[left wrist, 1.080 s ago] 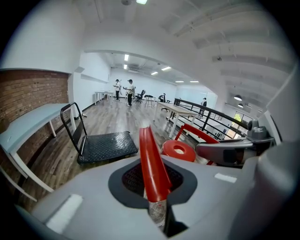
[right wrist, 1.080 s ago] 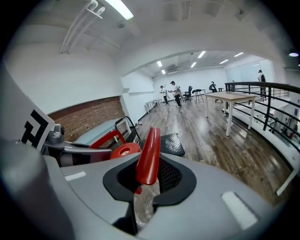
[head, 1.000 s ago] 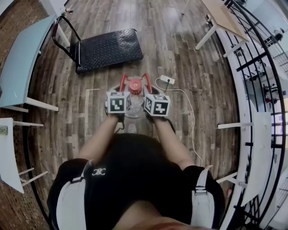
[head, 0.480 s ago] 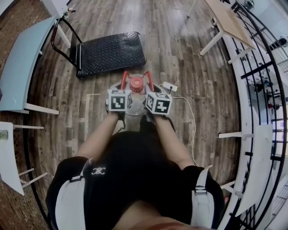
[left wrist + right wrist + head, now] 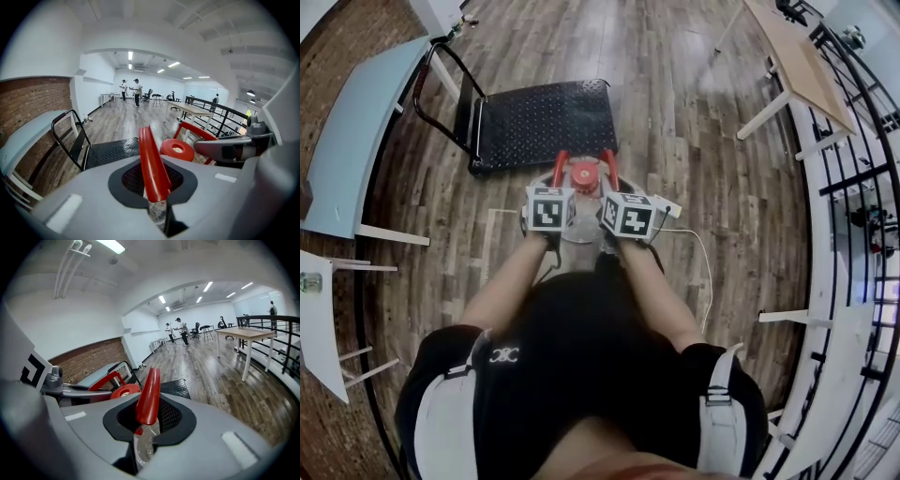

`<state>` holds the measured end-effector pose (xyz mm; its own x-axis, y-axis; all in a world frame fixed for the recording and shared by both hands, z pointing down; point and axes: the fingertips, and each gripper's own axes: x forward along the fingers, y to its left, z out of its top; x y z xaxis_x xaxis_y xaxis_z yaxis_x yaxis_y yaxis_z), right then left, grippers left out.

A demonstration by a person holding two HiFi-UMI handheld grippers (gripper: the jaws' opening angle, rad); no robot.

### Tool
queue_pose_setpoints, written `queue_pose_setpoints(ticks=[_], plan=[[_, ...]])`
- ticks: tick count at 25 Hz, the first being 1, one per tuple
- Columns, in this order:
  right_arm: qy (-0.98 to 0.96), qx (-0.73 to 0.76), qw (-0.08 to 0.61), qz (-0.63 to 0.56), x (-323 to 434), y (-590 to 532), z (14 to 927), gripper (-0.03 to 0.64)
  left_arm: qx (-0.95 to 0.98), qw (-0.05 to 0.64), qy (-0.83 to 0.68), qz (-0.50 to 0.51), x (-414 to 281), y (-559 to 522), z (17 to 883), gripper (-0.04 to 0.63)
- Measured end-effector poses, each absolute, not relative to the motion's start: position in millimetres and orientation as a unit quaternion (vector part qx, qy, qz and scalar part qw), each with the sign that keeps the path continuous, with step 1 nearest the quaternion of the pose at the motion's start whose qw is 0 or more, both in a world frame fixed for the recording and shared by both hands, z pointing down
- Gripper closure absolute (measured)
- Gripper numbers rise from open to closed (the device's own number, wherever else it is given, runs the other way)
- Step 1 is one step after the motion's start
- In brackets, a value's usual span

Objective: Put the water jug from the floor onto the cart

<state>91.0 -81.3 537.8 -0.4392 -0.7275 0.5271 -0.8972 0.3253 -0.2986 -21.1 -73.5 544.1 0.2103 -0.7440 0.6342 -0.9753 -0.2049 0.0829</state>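
Observation:
The clear water jug [image 5: 581,225] with a red cap [image 5: 584,175] hangs between my two grippers, just short of the black cart [image 5: 546,122]. My left gripper [image 5: 560,180] is shut on the jug's left red handle [image 5: 152,164]. My right gripper [image 5: 607,180] is shut on the right red handle [image 5: 149,397]. The cap [image 5: 177,149] shows in the left gripper view, beside the right gripper's body [image 5: 234,150]. The right gripper view also takes in the cap [image 5: 124,391] and the cart's deck [image 5: 176,387]. My gripper cubes hide most of the jug's body.
The cart's push bar [image 5: 441,80] stands at its left end, next to a light blue table [image 5: 356,141]. A white power strip [image 5: 667,205] with its cable lies on the wood floor at right. A wooden table [image 5: 797,56] and a black railing [image 5: 853,187] stand further right.
Both grippers have carried the jug forward towards the cart, which now lies nearer. The power strip has slid from ahead of the jug to beside my right gripper.

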Motion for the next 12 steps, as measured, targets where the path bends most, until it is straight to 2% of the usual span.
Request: queue_pose_setpoints(ticks=[12], plan=[[-0.812, 0.478, 0.164, 0.294, 106, -203, 541, 0.548, 0.71, 0.258, -0.609, 0.242, -5, -188, 548, 0.57]])
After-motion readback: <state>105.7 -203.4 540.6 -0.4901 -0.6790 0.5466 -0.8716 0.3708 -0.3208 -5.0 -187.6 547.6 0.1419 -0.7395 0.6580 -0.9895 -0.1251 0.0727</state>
